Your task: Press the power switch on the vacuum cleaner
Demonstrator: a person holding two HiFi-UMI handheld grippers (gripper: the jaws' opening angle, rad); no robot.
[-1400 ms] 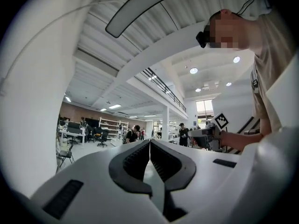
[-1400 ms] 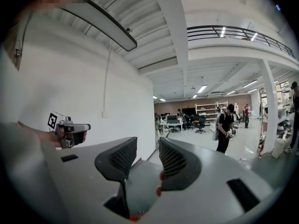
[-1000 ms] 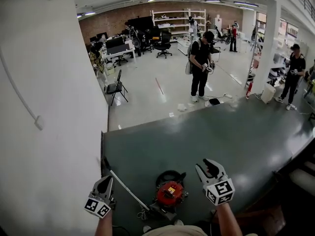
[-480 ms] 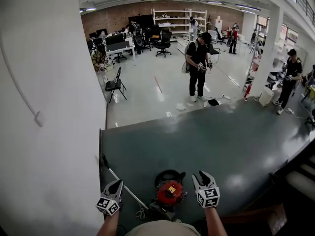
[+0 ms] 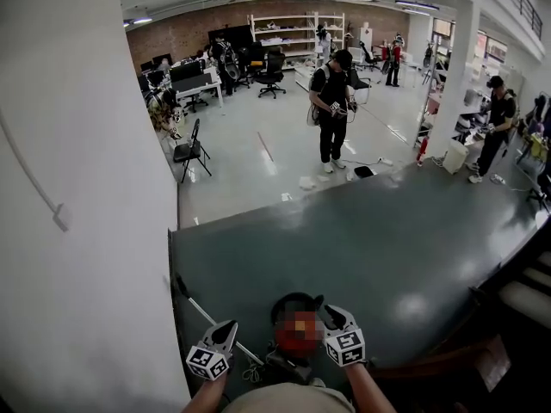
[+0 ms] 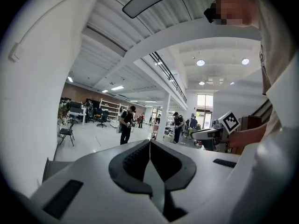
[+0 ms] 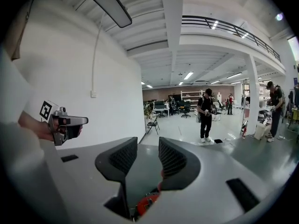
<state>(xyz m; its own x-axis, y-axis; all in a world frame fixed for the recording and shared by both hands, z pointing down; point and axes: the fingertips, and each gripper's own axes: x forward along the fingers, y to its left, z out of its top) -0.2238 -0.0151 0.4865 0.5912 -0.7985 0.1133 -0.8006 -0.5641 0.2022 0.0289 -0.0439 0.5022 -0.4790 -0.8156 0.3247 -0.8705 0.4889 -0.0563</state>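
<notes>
- The vacuum cleaner (image 5: 293,306) sits on the dark floor (image 5: 387,248) right in front of the person, near the white wall (image 5: 86,231); its red body lies between the two grippers in the head view, and a thin metal tube (image 5: 215,321) runs from it toward the wall.
- The right gripper (image 5: 331,315) hangs just beside the vacuum cleaner's right side; in its own view its jaws stand well apart with only air between the pads, and a bit of the red body shows low down through the gap; it has hold of nothing.
- The left gripper (image 5: 225,329) is on the other side, near the tube; in its own view its jaws meet at the tips with nothing caught between them.
- The power switch cannot be made out in any view, so its setting cannot be read; nothing shows either gripper touching the machine.
- By my reading the task is at the approach; the press itself is not yet done.
- What is left, as I judge it: bring one jaw tip onto the switch on top of the red body and push; the right gripper looks the better placed for that.
</notes>
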